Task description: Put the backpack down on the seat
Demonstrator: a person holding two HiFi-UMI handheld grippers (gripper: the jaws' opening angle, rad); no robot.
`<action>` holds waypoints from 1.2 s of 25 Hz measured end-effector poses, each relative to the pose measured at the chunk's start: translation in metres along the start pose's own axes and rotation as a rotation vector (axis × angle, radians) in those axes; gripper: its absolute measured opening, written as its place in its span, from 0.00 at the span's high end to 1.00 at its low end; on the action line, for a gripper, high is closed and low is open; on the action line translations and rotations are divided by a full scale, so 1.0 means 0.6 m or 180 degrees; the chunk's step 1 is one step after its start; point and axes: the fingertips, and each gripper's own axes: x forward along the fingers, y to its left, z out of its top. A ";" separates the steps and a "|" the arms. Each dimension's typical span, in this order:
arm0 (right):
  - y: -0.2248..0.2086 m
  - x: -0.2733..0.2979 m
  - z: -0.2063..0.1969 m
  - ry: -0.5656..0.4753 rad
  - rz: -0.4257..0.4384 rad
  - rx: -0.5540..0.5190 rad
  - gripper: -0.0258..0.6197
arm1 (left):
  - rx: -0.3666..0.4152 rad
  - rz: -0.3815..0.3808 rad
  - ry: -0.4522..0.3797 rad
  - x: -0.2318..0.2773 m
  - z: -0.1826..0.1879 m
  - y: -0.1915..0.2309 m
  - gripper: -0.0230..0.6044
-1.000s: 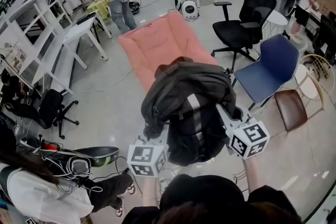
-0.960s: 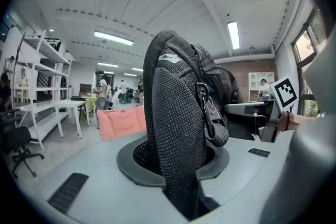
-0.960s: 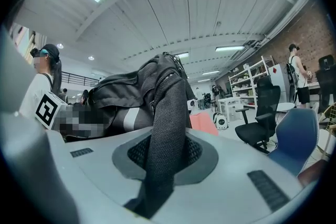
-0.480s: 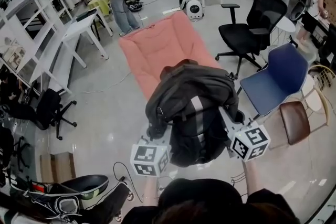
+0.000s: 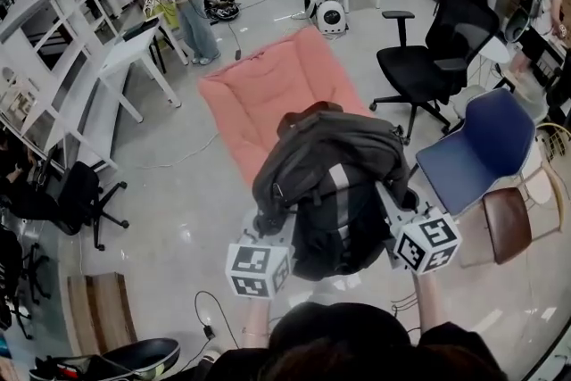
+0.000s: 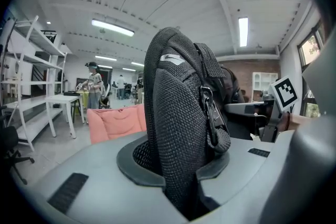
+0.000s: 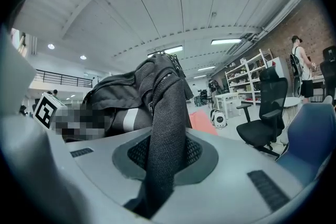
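A dark grey backpack (image 5: 335, 183) with a pale stripe hangs in the air between my two grippers, above the floor at the near end of the pink padded seat (image 5: 268, 94). My left gripper (image 5: 269, 227) is shut on its left mesh strap (image 6: 178, 128), which fills the jaws of the left gripper (image 6: 177, 170). My right gripper (image 5: 393, 208) is shut on the other strap (image 7: 165, 134), which runs up between the jaws of the right gripper (image 7: 160, 170). The pink seat (image 6: 115, 123) lies low on the floor ahead, also seen as the pink seat (image 7: 202, 120).
A black office chair (image 5: 428, 58), a blue chair (image 5: 477, 147) and a brown chair (image 5: 504, 223) stand to the right. A white table (image 5: 134, 53) and shelving are on the left, with a person (image 5: 183, 0) beyond. A wooden pallet (image 5: 98, 312) lies at lower left.
The view has moved forward a little towards the pink seat, and the person and clutter at lower left have slid out. Both grippers still hold the backpack the same way.
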 end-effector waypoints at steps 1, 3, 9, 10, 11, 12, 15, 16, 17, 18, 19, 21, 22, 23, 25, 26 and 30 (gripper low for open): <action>-0.005 0.014 0.000 0.0010 -0.0007 0.0004 0.86 | -0.0006 -0.0007 0.0008 0.012 0.002 0.009 0.79; -0.013 0.040 0.000 0.0025 -0.0016 0.0018 0.86 | -0.0012 -0.0021 0.0024 0.033 0.004 0.027 0.79; -0.040 0.108 -0.009 0.0049 -0.0037 0.0037 0.86 | -0.0003 -0.0057 0.0068 0.093 0.001 0.070 0.79; -0.044 0.117 -0.009 0.0052 -0.0036 0.0034 0.86 | -0.0003 -0.0058 0.0074 0.101 0.002 0.076 0.79; -0.050 0.126 -0.008 0.0055 -0.0036 0.0033 0.86 | -0.0001 -0.0060 0.0079 0.111 0.004 0.080 0.79; -0.056 0.135 -0.008 0.0059 -0.0035 0.0034 0.86 | 0.0000 -0.0062 0.0084 0.120 0.005 0.083 0.79; -0.071 0.162 -0.005 0.0088 -0.0019 0.0046 0.85 | -0.0014 -0.0054 0.0107 0.146 0.009 0.096 0.79; -0.073 0.170 -0.005 0.0106 -0.0019 0.0058 0.86 | -0.0024 -0.0055 0.0124 0.152 0.010 0.102 0.79; -0.075 0.177 -0.006 0.0126 -0.0025 0.0073 0.86 | -0.0033 -0.0061 0.0145 0.158 0.010 0.107 0.79; -0.079 0.184 -0.007 0.0147 -0.0032 0.0089 0.85 | -0.0043 -0.0070 0.0167 0.165 0.011 0.112 0.79; -0.084 0.192 -0.007 0.0168 -0.0036 0.0101 0.86 | -0.0054 -0.0074 0.0188 0.174 0.011 0.117 0.79; -0.099 0.212 -0.009 0.0218 -0.0029 0.0120 0.86 | -0.0092 -0.0066 0.0232 0.194 0.009 0.123 0.79; -0.107 0.224 -0.010 0.0243 -0.0018 0.0128 0.86 | -0.0114 -0.0055 0.0252 0.205 0.008 0.127 0.79; -0.117 0.237 -0.012 0.0267 0.0001 0.0133 0.85 | -0.0135 -0.0040 0.0269 0.218 0.007 0.132 0.79; -0.135 0.265 -0.014 0.0315 0.0049 0.0140 0.85 | -0.0181 0.0003 0.0301 0.245 0.007 0.142 0.79; -0.144 0.280 -0.015 0.0340 0.0072 0.0143 0.85 | -0.0206 0.0028 0.0317 0.259 0.007 0.148 0.79; -0.181 0.335 -0.012 0.0426 0.0183 0.0156 0.85 | -0.0336 0.0145 0.0364 0.311 0.010 0.168 0.79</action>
